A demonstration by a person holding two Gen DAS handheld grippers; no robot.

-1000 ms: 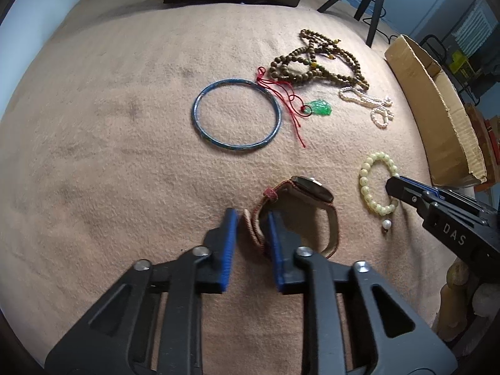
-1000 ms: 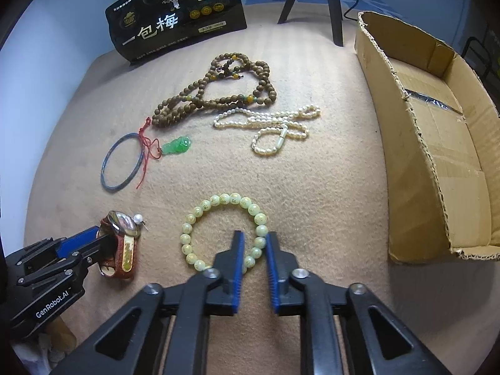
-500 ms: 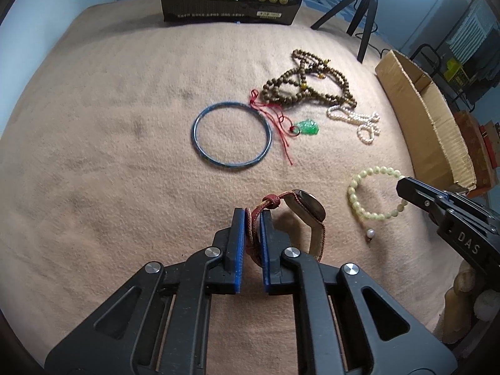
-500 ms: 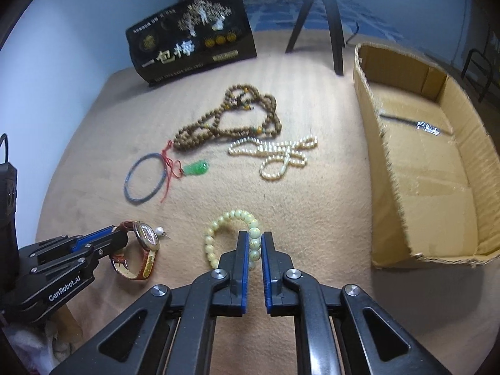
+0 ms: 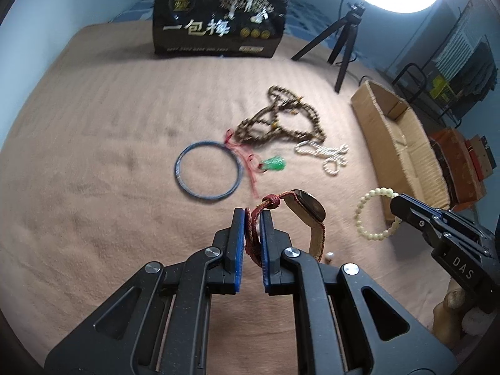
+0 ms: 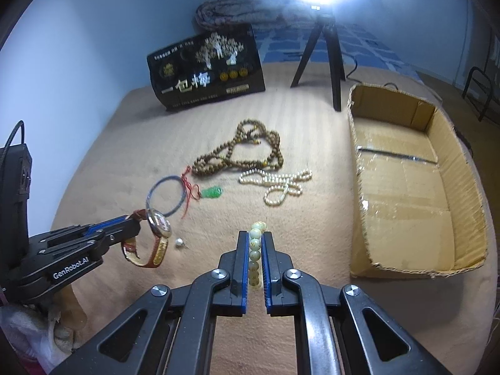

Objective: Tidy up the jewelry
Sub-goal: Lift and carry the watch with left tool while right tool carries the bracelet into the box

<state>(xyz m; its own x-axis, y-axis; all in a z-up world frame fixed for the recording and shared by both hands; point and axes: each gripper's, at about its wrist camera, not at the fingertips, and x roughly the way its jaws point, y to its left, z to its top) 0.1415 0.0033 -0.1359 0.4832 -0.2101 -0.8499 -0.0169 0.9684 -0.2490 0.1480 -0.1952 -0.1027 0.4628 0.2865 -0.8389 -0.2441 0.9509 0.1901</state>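
Observation:
My left gripper is shut on the red strap of a wristwatch and holds it lifted above the tan blanket; it also shows in the right wrist view. My right gripper is shut on a pale green bead bracelet, also lifted; the bracelet shows in the left wrist view. On the blanket lie a blue bangle, a green pendant on red cord, a brown bead necklace and a white pearl strand.
An open cardboard box stands at the right. A black printed bag and a ring-light tripod stand at the back. A small pearl earring lies under the watch.
Both grippers closed, the left on the watch strap and the right on the bead bracelet, and both have lifted their items off the blanket.

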